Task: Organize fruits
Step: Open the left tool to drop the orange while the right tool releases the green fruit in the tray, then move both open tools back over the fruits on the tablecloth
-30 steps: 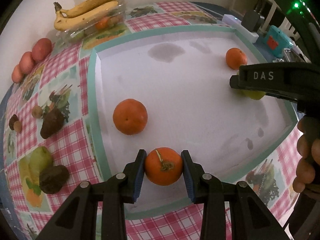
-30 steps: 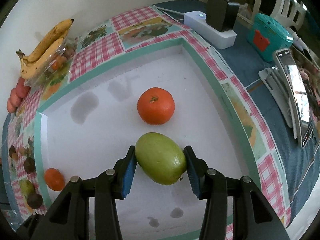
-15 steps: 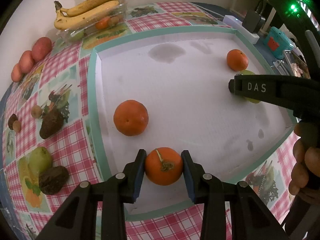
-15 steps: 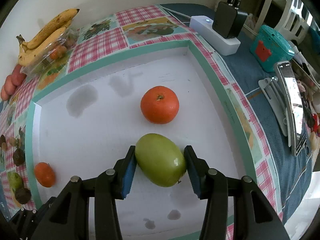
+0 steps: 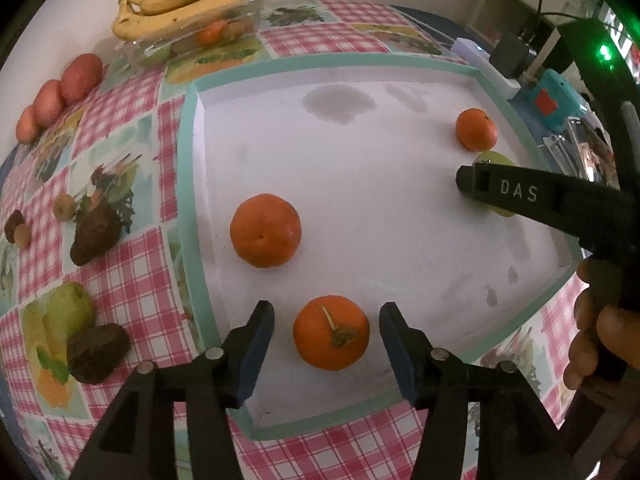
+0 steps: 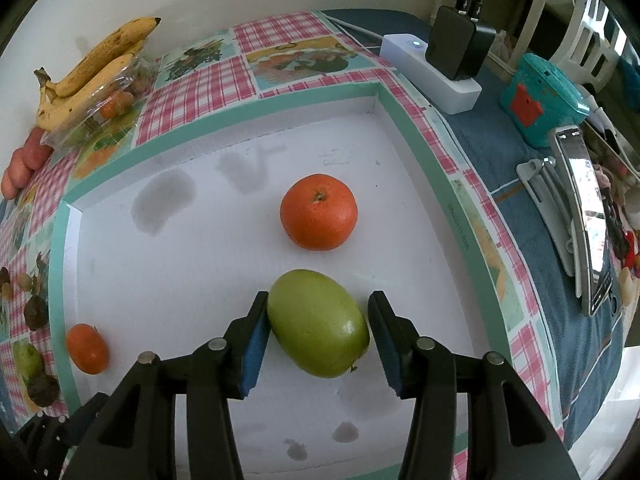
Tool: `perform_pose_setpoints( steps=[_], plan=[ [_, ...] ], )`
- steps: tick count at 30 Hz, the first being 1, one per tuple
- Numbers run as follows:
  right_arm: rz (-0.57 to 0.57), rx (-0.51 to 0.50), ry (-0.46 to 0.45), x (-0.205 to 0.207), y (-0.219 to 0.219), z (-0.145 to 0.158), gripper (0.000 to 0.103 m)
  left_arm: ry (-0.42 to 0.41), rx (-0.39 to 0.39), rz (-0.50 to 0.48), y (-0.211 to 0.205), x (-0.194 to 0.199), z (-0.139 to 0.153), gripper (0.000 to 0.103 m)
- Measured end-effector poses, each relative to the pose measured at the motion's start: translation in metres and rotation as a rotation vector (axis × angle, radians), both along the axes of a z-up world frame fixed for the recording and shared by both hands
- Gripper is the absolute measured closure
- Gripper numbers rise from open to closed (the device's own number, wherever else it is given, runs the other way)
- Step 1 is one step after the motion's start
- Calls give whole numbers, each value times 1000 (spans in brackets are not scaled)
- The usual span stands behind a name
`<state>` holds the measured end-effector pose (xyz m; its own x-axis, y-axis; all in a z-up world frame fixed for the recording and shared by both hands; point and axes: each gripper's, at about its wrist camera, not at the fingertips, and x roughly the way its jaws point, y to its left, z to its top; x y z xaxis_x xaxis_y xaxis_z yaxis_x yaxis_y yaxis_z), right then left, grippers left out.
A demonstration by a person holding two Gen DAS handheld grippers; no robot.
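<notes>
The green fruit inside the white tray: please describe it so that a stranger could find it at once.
Find the white tray with the teal rim on the checked cloth. Near its right wall lie two fruits, and the green fruit is the nearer one, between the pads of the right gripper. It alone is green and oval; the orange behind it is round.

White tray (image 5: 400, 200) with three oranges (image 5: 265, 231) and a green fruit (image 6: 318, 322), on a checked tablecloth (image 5: 132, 280).

Stemmed orange (image 5: 331, 333) lying on the white tray floor (image 5: 360, 184), near front edge. Second orange (image 5: 265, 230) just behind it, left. Third orange (image 6: 318, 211) at far right, green mango (image 6: 318, 322) on its side just before it.
</notes>
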<state>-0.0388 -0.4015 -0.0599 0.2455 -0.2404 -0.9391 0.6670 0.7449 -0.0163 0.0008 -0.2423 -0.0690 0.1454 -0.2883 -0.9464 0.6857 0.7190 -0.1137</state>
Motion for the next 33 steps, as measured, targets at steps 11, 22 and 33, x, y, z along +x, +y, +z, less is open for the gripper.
perform_pose_setpoints(
  steps=[11,22,33],
  plan=[
    [27,0,-4,2,4,-1,41,-21,-42,10,12,6,27,39],
    [-1,-1,0,0,-3,-4,25,-39,-100,148,56,40,54,27],
    [-9,-6,2,-2,-5,-7,17,-48,-105,499,136,95,45,0]
  ],
)
